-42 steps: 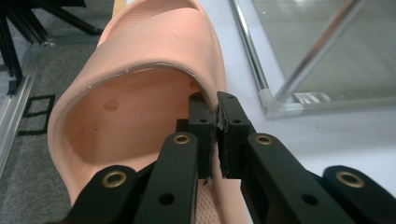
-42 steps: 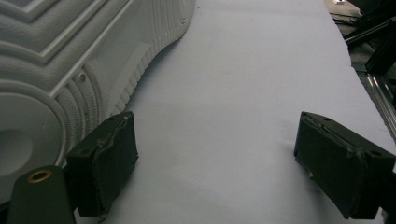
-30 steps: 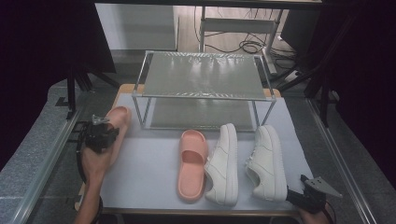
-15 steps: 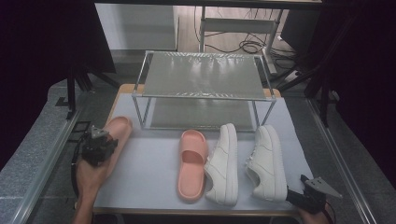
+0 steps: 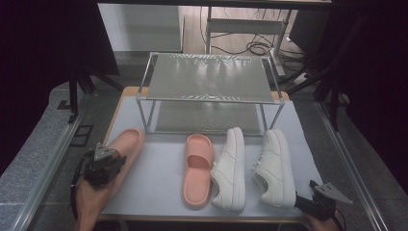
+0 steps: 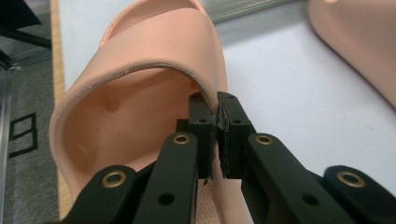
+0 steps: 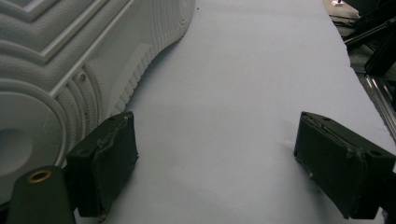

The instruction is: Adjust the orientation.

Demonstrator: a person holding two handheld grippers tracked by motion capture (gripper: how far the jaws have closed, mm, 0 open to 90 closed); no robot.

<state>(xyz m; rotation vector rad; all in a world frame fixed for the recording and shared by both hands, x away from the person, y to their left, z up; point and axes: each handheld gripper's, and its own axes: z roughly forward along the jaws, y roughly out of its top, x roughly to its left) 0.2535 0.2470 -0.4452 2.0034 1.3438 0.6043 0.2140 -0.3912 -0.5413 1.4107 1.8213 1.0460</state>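
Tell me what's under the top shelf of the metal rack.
Under the rack top, a lower mesh shelf shows, bare where visible. Its back part is covered by the top shelf.

Pale grey desk (image 5: 159, 187) with a wooden edge, flanked by metal rails (image 5: 45, 178). Behind, a wood-look floor (image 5: 192, 29) strewn with black cables (image 5: 257, 46). Dark, dim surroundings on both sides.

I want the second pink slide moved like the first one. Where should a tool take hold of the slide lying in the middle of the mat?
Probably the strap edge of the middle pink slide, approached from the open heel end nearest the person. The strap arches above the footbed, leaving a thin lip for one jaw inside and one outside, just as the left tool pinches the other slide.
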